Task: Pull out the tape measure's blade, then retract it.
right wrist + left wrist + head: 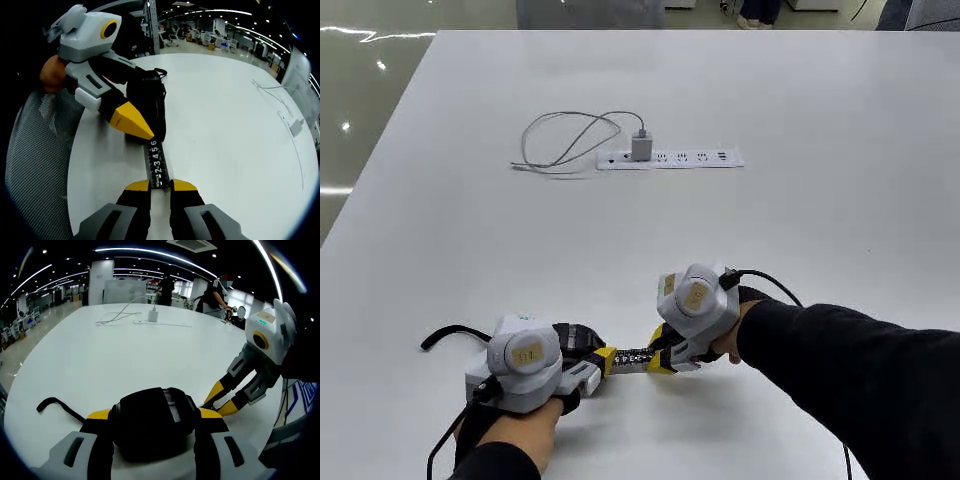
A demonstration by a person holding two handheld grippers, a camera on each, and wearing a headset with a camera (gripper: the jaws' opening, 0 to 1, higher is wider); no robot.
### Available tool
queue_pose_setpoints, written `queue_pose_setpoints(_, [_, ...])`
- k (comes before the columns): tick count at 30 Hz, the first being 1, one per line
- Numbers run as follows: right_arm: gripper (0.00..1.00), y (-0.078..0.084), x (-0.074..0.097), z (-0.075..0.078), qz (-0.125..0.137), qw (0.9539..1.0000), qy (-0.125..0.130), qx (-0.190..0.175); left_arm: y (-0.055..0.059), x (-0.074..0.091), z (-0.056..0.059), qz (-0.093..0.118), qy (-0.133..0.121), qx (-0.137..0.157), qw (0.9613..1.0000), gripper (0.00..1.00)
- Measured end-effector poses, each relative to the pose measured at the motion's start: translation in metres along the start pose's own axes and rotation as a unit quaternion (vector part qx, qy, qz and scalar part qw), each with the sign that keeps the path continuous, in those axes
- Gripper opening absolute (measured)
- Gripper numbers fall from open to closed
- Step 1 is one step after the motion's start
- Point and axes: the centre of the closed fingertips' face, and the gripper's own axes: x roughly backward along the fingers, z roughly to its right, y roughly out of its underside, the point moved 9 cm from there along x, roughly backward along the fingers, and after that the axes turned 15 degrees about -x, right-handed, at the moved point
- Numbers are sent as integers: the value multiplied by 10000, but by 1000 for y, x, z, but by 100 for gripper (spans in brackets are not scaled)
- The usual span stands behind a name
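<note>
**While the case is held, the blade is being pulled out**

As the left gripper (596,357) is clenched around the black tape measure (152,425), the case lies fixed on the bench (720,230) near its front edge. A short piece of blade (156,162) reaches to the right gripper (160,186), which pinches its end. I judge the pull-out has just begun; next, draw the right gripper away, straight along the blade.
</note>
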Motion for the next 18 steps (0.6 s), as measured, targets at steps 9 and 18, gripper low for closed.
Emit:
queue_pose_setpoints(9, [10,-7,-5,-1,11,10000,-24,46,0,0,0,-16,-4,26,10000,61])
queue_pose_setpoints(18, [10,-10,-7,-3,37,10000,-20,24,0,0,1,-16,-20,37,10000,61])
